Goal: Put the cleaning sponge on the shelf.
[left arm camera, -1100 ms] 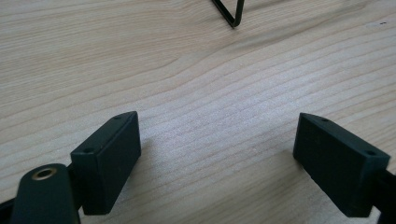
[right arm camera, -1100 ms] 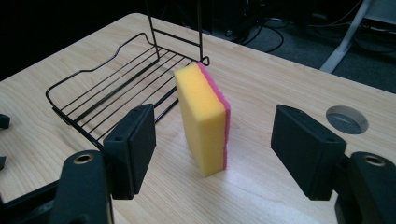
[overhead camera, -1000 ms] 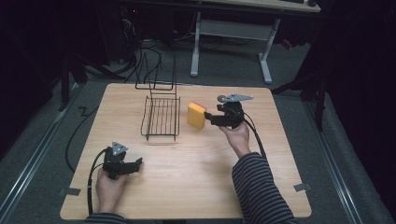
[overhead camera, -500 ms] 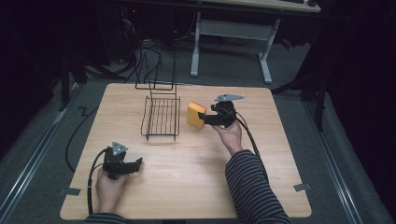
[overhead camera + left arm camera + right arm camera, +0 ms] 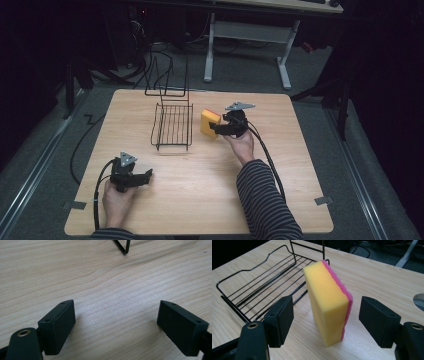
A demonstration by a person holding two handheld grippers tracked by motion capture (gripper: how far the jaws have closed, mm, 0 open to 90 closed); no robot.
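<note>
Black jaws frame our first look: the right gripper (image 5: 325, 322) stands wide, one jaw on either side of the sponge (image 5: 327, 302) with a clear gap at each face, so nothing is clamped. We see the sponge standing on its edge on the wooden table (image 5: 374, 277), yellow foam facing one jaw and the thin pink scouring layer facing the other. In the high view the right gripper (image 5: 220, 127) sits a little right of the table's middle, toward the far side, with the sponge (image 5: 210, 123) at its tip and the right hand (image 5: 241, 145) behind it in a striped sleeve. Just left of the sponge lies the black wire rack (image 5: 172, 126), its upright back at the far end. Our left gripper (image 5: 116, 322) is also spread wide, with bare wood grain between its jaws and a corner of the wire rack (image 5: 122, 247) beyond. In the high view the left gripper (image 5: 142, 177) rests low at the near left, well apart from the rack, held by the left hand (image 5: 117, 197).
</note>
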